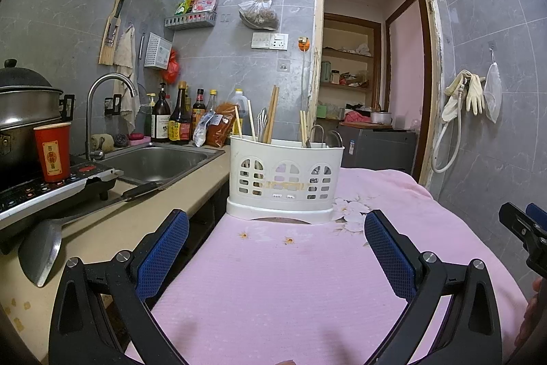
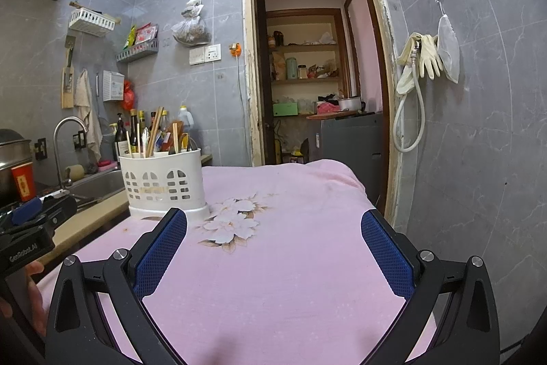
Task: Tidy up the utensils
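White utensil caddy (image 1: 285, 180) dead ahead of left gripper (image 1: 276, 257), near pink cloth's (image 1: 307, 289) far-left edge; utensils upright. Right gripper (image 2: 274, 257) further off. Both spread wide, empty.

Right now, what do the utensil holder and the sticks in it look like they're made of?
The utensil holder looks like moulded white plastic, matte, with arched cut-out slots. The chopsticks look like bare wood or bamboo: tan and unpolished. I can't tell which.
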`<state>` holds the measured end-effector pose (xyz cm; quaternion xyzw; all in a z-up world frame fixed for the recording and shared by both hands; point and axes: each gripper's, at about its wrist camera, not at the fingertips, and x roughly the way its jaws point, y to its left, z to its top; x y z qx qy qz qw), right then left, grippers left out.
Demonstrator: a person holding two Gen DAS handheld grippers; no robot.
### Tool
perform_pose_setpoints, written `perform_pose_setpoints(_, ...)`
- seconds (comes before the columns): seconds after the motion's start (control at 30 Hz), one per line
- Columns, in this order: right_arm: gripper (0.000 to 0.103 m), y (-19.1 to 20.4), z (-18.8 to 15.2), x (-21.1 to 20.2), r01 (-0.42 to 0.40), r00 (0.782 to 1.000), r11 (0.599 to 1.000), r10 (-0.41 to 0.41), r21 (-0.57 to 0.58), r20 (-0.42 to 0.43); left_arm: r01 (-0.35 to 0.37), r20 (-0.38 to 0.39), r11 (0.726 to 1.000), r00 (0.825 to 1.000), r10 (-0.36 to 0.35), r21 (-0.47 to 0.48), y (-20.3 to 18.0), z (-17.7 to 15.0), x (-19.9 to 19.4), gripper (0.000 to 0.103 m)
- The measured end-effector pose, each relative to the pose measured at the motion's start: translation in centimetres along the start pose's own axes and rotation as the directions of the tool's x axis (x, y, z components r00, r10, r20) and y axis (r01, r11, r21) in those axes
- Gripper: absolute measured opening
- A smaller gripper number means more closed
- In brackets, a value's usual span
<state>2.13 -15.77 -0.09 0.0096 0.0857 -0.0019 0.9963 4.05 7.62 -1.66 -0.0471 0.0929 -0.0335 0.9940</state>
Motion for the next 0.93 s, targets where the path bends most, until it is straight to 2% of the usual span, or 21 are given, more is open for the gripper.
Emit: perform_pose_setpoints(0.93,0.103,0.55,-0.37,0.07,-0.004,1.0,1.0,0.004,-0.003,-0.009,0.018,-0.024,1.0,1.0,-0.018,0.026,-0.56,-0.6,0.8,0.101)
